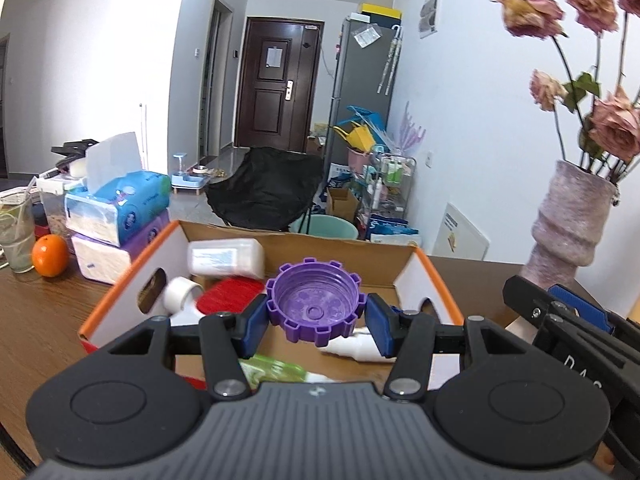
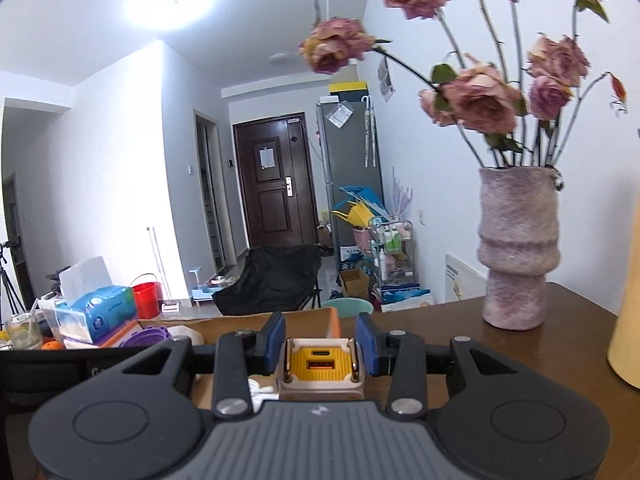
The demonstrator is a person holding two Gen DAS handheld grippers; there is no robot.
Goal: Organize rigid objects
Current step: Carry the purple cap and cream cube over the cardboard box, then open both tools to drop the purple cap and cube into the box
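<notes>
Above the cardboard box, the left gripper pinches a ridged purple plastic cap. Beside it, the right gripper clamps a boxy yellow charger.

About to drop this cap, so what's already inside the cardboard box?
Inside the cardboard box: a white rectangular container, a white tube, a red ribbed item, a white bottle and green packaging. The purple cap and left gripper cover the middle floor.
</notes>
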